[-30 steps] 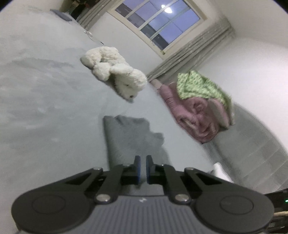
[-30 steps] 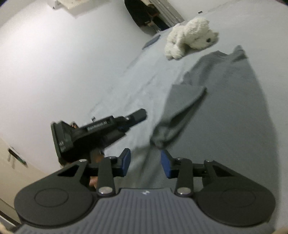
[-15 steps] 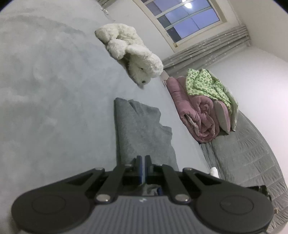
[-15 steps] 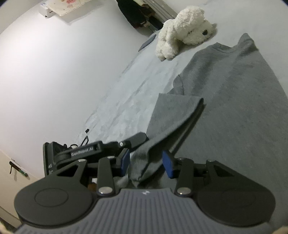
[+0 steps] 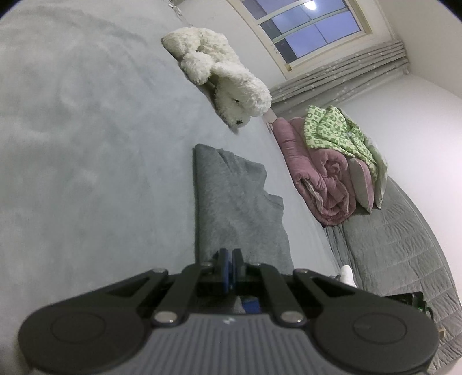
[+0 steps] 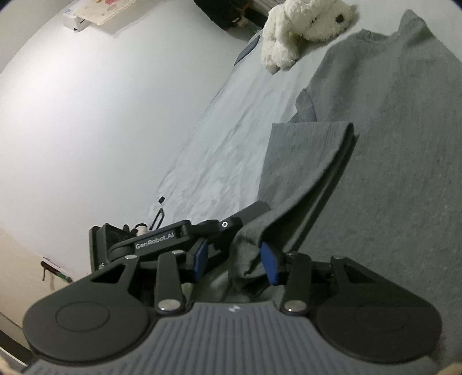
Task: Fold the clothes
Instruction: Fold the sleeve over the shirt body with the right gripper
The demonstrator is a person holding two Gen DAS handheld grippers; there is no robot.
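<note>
A grey knit top (image 5: 231, 202) lies flat on the pale grey bed cover (image 5: 86, 144), its neck end toward the plush toy. My left gripper (image 5: 230, 259) is shut at the top's near edge, and thin grey cloth seems pinched between its pads. The right wrist view shows that left gripper (image 6: 228, 226) coming in from the left, with a folded flap (image 6: 303, 161) of the top (image 6: 389, 144) rising off it. A bunched corner of this flap hangs between the blue pads (image 6: 268, 265) of my right gripper (image 6: 234, 259), which stands open around it.
A white plush toy (image 5: 222, 72) lies beyond the top's far end, also in the right wrist view (image 6: 303, 26). A rolled pink quilt (image 5: 320, 178) under a green checked blanket (image 5: 337, 132) sits to the right, beside grey quilted bedding (image 5: 398, 259). A white wall (image 6: 86, 115) stands close by.
My left jaws went from a narrow gap to fully shut. Both grippers sank closer to the top. The flap's corner, earlier ahead of my right fingers, now hangs between them.
</note>
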